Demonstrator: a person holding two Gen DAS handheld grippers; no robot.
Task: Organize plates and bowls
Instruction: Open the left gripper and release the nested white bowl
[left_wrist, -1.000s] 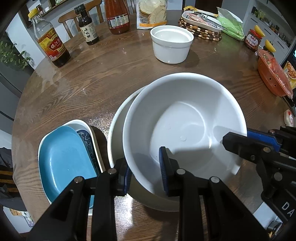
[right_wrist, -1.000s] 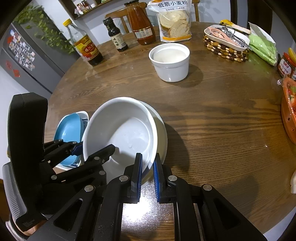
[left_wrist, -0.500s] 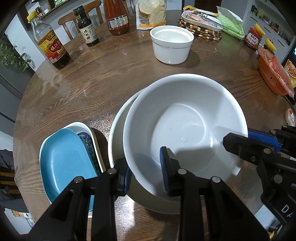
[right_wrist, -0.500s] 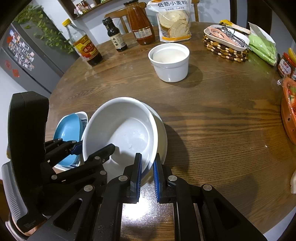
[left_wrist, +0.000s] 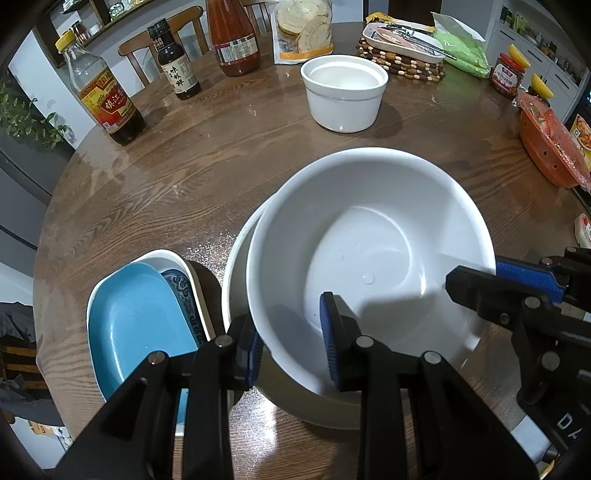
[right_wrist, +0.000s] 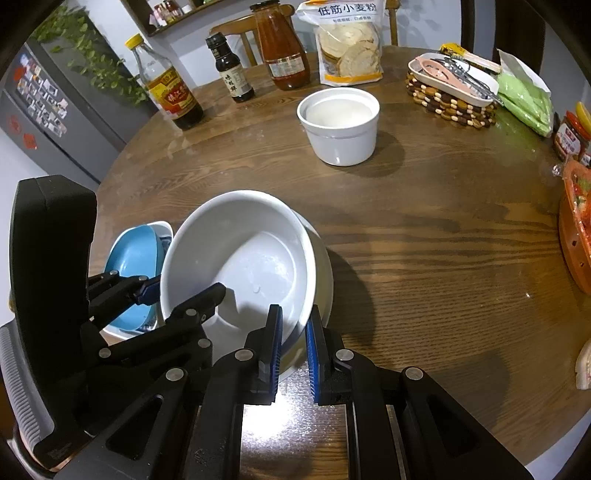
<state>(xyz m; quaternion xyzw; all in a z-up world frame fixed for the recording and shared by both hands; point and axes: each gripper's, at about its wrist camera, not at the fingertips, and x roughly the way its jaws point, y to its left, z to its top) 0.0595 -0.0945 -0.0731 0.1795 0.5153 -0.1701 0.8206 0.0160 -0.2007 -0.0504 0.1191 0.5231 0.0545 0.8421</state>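
- On the round wooden table (left_wrist: 229, 173), seen from the left wrist, the left gripper (left_wrist: 291, 339) is straddling the near rim of the large white bowl (left_wrist: 369, 258), one pad inside, one outside; whether the pads are pressing is unclear. That bowl is sitting in a wider white dish (left_wrist: 236, 288), beside a blue plate (left_wrist: 140, 325).
- From the right wrist, the right gripper (right_wrist: 293, 350) is pinching the same bowl's rim, nearly closed. A flour bag (right_wrist: 347, 44) is reading "低筋小麦粉" (bottle labels too small).

Home dining room: condiment-laden table (left_wrist: 207, 173), fridge (right_wrist: 48, 110)
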